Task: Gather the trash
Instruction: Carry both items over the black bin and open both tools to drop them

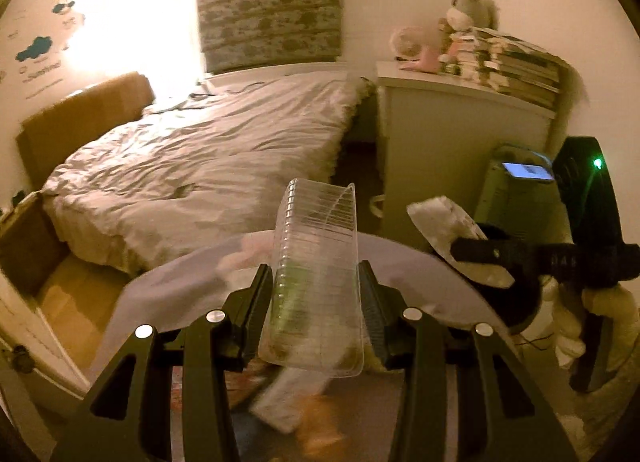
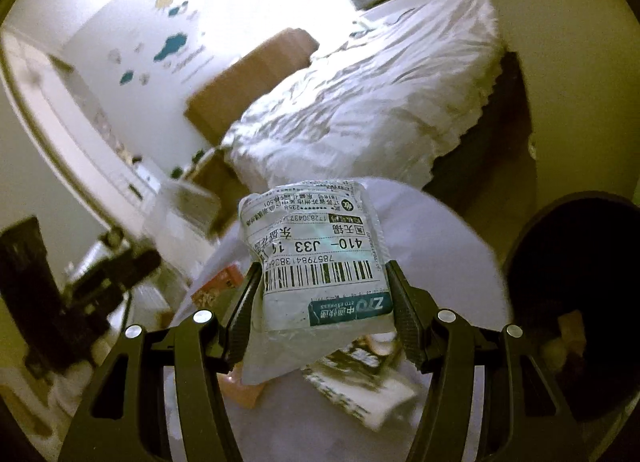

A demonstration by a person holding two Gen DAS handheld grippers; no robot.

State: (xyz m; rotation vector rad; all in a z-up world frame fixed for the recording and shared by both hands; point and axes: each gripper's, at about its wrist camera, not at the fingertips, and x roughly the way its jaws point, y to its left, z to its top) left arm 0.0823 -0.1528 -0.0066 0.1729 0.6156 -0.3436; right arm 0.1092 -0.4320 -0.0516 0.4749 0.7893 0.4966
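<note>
1. Left gripper (image 1: pixel 316 286) is clamped on a clear ribbed plastic clamshell box (image 1: pixel 316 274), held upright above the round grey bench (image 1: pixel 168 282); some residue sits in its lower end.
2. Right gripper (image 2: pixel 322 294) is clamped on a white plastic courier mailer w/ barcode label (image 2: pixel 316 262), also lifted above the bench.
3. Step in hand, as I judge it: carry both pieces to the round black bin (image 2: pixel 580 302) at right. Keep both grips firm, keep the box upright so residue stays in, and let the right side drop first since it's nearer the bin.
4. Views: left wrist cam shows the right gripper w/ mailer above the bin's rim, plus white cabinet (image 1: pixel 460 142) w/ stacked books (image 1: pixel 516 62). Right wrist cam shows the bin's dark inside and more litter (image 2: pixel 360 386) on the bench.
</note>
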